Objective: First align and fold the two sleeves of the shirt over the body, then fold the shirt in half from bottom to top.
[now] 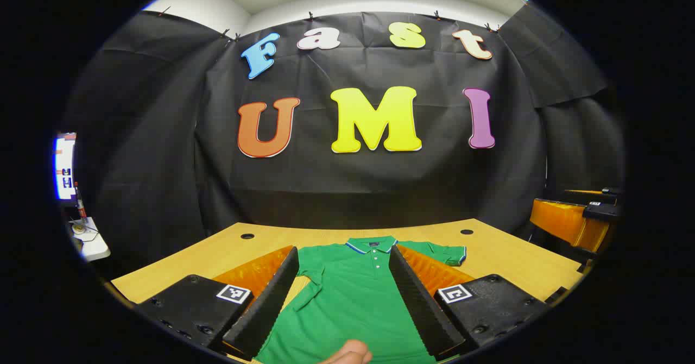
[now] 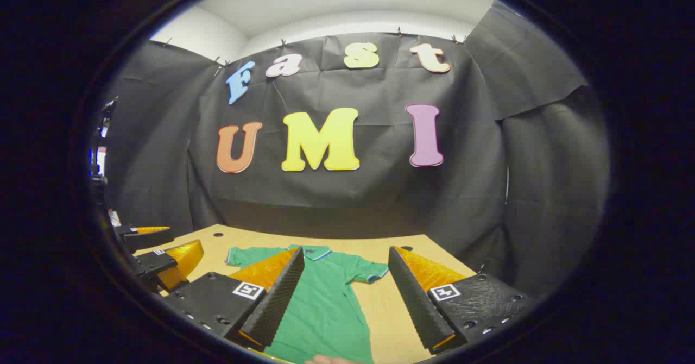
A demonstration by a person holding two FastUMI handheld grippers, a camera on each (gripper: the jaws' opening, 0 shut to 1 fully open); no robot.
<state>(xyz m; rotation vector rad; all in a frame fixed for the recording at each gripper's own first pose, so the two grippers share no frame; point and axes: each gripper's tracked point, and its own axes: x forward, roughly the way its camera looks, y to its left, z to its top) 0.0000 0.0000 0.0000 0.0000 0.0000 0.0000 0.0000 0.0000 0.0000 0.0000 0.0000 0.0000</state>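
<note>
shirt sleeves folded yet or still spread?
Spread. The shirt lies flat on the table, collar away from the cameras, with both sleeves out to the sides, not over the body.

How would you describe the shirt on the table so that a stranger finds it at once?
Start at the wooden table in front of the black cloth wall. Flat on its middle lies the green polo shirt, collar toward the wall, short sleeves spread. It is the table's one garment, with a striped collar edge and white buttons.
</note>
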